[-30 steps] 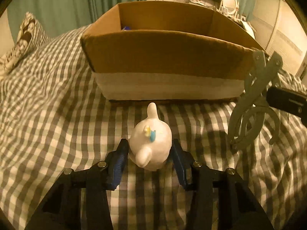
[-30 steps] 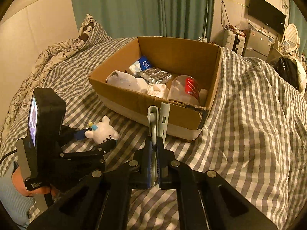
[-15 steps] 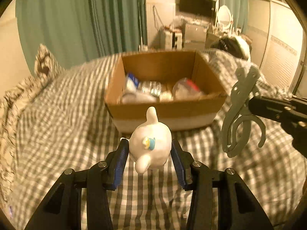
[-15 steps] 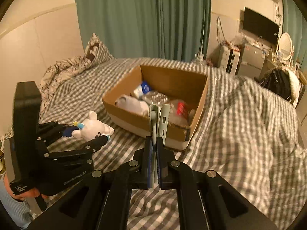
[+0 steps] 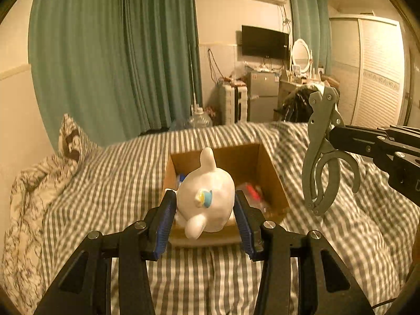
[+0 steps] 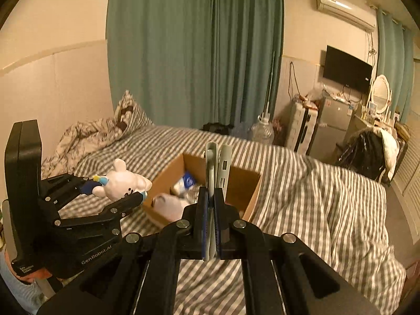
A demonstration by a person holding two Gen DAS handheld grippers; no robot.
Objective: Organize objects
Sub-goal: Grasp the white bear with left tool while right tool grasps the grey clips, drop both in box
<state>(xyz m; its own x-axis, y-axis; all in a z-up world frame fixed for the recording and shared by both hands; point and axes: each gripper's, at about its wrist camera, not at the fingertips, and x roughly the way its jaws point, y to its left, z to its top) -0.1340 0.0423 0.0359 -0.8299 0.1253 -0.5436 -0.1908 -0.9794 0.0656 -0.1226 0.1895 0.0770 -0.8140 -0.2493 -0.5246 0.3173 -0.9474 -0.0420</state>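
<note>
My left gripper [image 5: 204, 218] is shut on a white plush toy [image 5: 207, 197] and holds it high in the air, in front of the open cardboard box [image 5: 275, 183] on the bed. The toy also shows in the right wrist view [image 6: 123, 181], left of the box [image 6: 252, 183]. My right gripper [image 6: 211, 207] is shut on a grey folding plier-like tool [image 6: 218, 168], held upright above the box's near side. That tool hangs at the right in the left wrist view [image 5: 323, 152]. The box holds several items.
The box sits on a bed with a grey checked cover [image 6: 315, 183]. A patterned pillow [image 5: 71, 141] lies at the left. Green curtains [image 6: 197, 52], a water jug [image 6: 262, 131], a small fridge [image 5: 262, 97] and a wardrobe [image 5: 378, 73] stand beyond the bed.
Both grippers have risen well above the bed with their objects. The toy was lifted off the cover; the box now looks smaller and lower in both views.
</note>
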